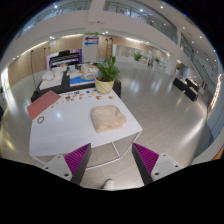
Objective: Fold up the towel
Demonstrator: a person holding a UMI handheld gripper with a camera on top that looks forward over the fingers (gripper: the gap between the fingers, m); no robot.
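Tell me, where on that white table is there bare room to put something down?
The white table is bare around the folded towel, mostly between it and the pink sheet, and along the near edge facing the tool, which is open. The far end is crowded by the potted plant.

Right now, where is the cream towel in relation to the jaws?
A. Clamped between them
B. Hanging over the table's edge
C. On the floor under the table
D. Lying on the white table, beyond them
D: the towel lies bunched on the white table, well beyond the open gripper, whose jaws hold nothing.
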